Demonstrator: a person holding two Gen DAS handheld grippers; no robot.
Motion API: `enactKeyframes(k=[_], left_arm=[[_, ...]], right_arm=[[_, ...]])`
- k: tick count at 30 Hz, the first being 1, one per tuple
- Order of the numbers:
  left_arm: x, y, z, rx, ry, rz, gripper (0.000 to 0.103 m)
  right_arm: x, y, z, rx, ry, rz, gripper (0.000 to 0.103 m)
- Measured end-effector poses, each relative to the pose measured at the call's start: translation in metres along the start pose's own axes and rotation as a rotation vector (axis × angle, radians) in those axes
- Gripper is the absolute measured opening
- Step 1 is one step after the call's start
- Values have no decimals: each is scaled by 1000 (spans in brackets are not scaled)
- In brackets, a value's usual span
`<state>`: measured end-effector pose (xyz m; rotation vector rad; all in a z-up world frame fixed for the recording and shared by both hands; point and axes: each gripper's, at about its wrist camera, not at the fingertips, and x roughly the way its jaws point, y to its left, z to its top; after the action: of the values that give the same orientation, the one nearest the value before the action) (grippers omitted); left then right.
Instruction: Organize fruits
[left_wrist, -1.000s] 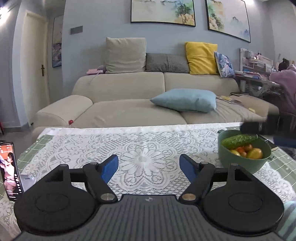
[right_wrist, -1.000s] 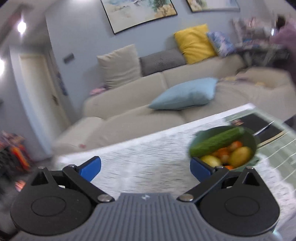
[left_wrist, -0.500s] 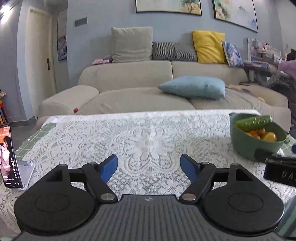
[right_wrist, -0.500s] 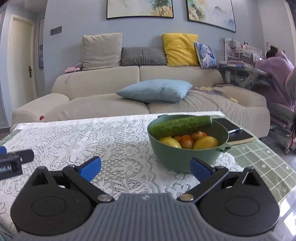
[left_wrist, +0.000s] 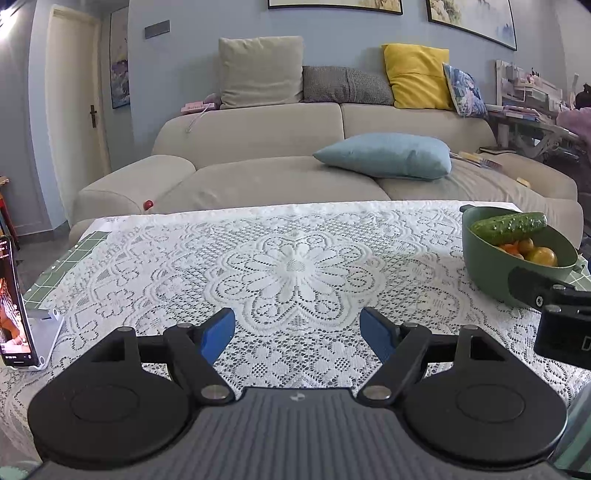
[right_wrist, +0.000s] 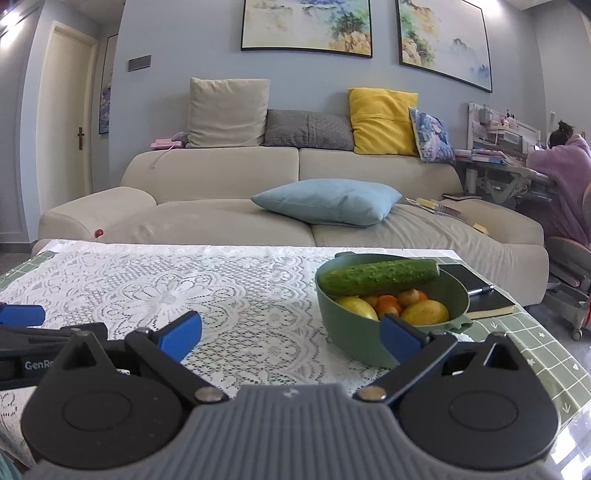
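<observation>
Right wrist view | green bowl (right_wrist: 354, 343) holds cucumber (right_wrist: 380, 277), firm, bumpy: likely grip mid-length | right gripper (right_wrist: 291, 330) and left gripper (left_wrist: 297, 332) jaws wide, empty.

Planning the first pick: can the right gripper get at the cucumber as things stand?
Probably yes. The cucumber lies on top across the green bowl, uncovered; the right gripper is open, empty, facing it, with only bare lace cloth between.

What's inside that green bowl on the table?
In the green bowl a cucumber lies across the top, above yellow fruits and small orange ones. Anything deeper is hidden by these and the bowl's wall.
</observation>
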<state>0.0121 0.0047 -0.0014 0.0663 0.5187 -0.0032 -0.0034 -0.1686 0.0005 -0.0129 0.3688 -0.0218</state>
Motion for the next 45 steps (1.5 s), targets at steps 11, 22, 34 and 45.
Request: enactKeyframes(k=[11, 22, 34, 45], left_arm=[[-2, 4, 0, -9, 3, 0, 90], [-2, 7, 0, -18, 7, -7, 90], [-2, 7, -2, -22, 23, -11, 90], [-3, 8, -2, -23, 25, -6, 90]], right_arm=[[-3, 5, 1, -18, -10, 9, 99], [-6, 7, -1, -37, -15, 22, 99], [-8, 8, -2, -39, -16, 29, 99], [-8, 8, -2, -35, -12, 40, 99]])
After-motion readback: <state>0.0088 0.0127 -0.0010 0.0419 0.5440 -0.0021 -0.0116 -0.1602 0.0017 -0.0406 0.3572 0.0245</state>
